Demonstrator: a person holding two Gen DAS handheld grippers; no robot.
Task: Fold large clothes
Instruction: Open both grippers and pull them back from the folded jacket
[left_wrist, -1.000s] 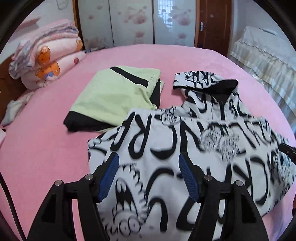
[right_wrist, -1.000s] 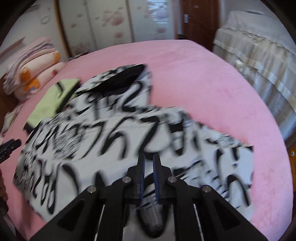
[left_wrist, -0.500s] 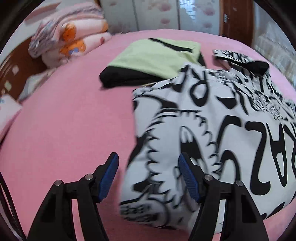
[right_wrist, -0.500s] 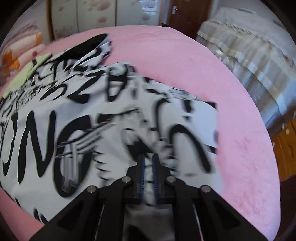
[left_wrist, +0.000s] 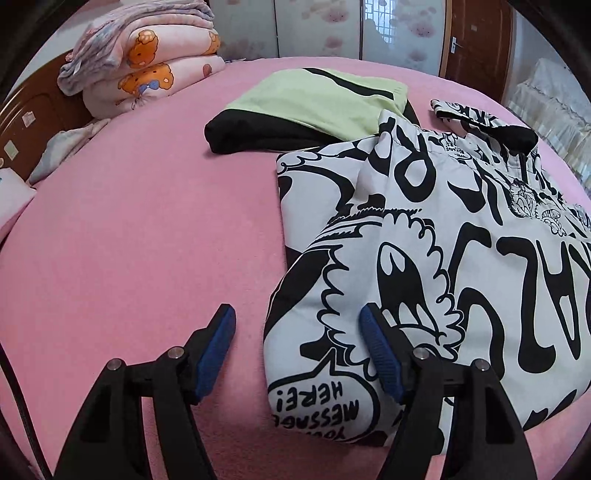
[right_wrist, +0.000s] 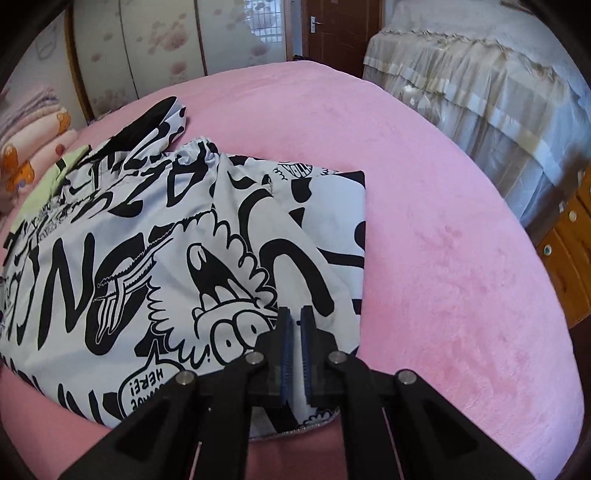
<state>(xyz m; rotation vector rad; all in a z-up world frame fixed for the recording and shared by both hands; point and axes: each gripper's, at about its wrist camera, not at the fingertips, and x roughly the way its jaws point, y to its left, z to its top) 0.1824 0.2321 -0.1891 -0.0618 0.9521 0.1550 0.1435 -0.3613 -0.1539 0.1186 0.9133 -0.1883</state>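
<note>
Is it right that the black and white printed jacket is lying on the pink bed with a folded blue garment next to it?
Not quite. The folded garment beside the printed jacket is light green and black, not blue, as the left wrist view shows. The rest holds: the jacket lies on the pink bed.

Bedroom interior, daylit, surveyed from the pink bed.

The pink bed cover (left_wrist: 129, 221) fills the foreground. Beyond its far edge stands a wardrobe with pale sliding doors (left_wrist: 317, 26) printed with faded pink blossoms. Right of the wardrobe is a dark brown wooden door (left_wrist: 476, 40) with a metal handle. Right of the bed stands furniture draped in a cream, ruffled cover (right_wrist: 480, 85), and nearer, a wooden drawer unit (right_wrist: 569, 251) with round knobs. Left of the bed runs a brown wooden headboard (left_wrist: 33, 122). Light is soft and even.
</note>
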